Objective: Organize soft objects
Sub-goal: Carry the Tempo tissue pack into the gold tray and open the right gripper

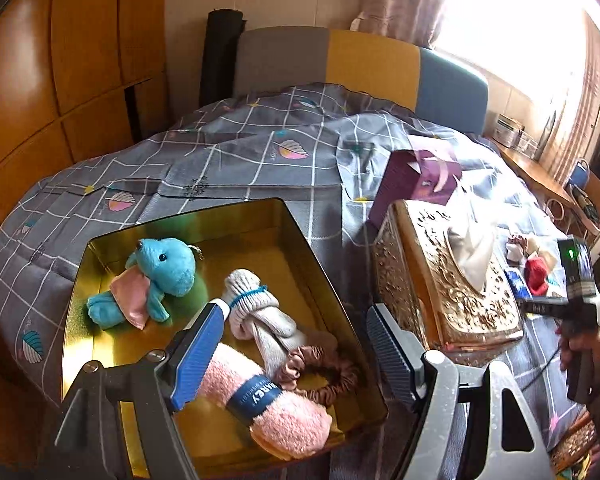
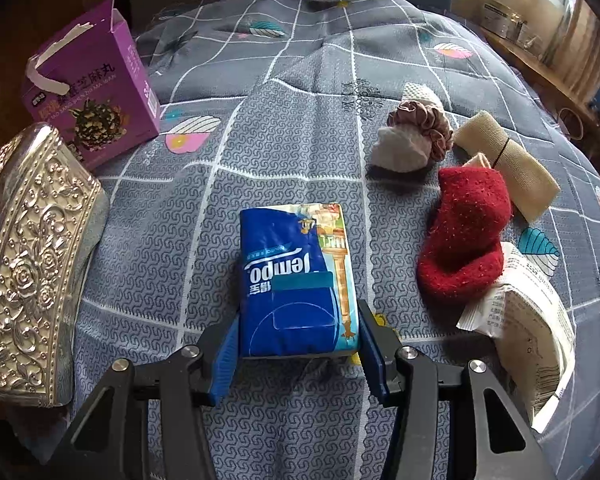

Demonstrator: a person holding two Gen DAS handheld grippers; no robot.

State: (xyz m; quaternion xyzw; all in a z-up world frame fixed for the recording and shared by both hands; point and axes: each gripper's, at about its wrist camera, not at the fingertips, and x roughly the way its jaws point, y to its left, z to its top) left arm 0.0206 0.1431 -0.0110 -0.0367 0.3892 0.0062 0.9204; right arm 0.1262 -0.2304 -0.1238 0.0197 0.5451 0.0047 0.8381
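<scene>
Gold tin [image 1: 100, 264], blue plush [image 1: 160, 276], pink towel [image 1: 276, 412]

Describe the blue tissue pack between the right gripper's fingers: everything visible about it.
The blue plastic-wrapped tissue pack is a soft rectangular pocket pack, glossy and slightly creased. White "Tempo" lettering reads upside down in the right wrist view, beside a pale strip with a tower drawing along one long edge. It lies flat on the grey checked bedspread, lengthwise away from the camera. The right gripper straddles its near end, blue fingers at both sides; whether they press it is unclear.
</scene>
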